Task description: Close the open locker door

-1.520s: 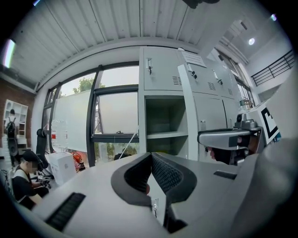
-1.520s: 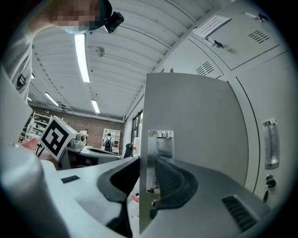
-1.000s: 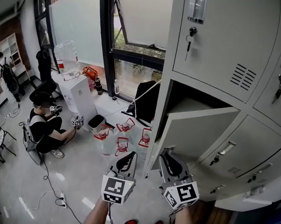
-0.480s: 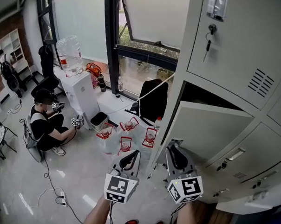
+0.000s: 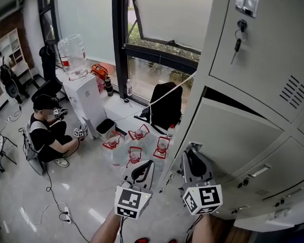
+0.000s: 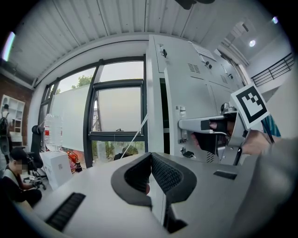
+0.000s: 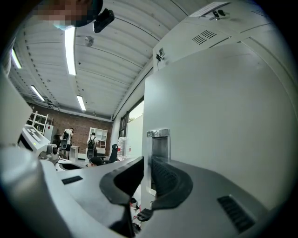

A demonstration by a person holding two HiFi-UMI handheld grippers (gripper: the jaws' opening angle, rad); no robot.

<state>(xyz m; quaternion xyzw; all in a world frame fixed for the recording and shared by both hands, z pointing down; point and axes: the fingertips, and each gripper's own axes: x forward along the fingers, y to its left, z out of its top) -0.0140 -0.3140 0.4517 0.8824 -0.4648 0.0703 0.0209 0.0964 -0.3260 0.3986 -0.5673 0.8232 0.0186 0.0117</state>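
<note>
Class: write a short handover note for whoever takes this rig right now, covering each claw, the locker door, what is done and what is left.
Left claw: shut, empty.
Right claw: shut on the free edge of the locker door; its jaws have just been closing.
Done: door gripped and nearly closed; a dark gap shows along its top.
Left to do: push it flush, then release.

Water dispenser (image 5: 87, 104) left of locker door (image 5: 231, 142)

Pale floor (image 5: 84, 186) below us.
We see red-handled clear jugs (image 5: 134, 156) clustered on it, a black bin (image 5: 106, 128) beside a white water dispenser (image 5: 87, 104), a trailing cable (image 5: 52, 192).
</note>
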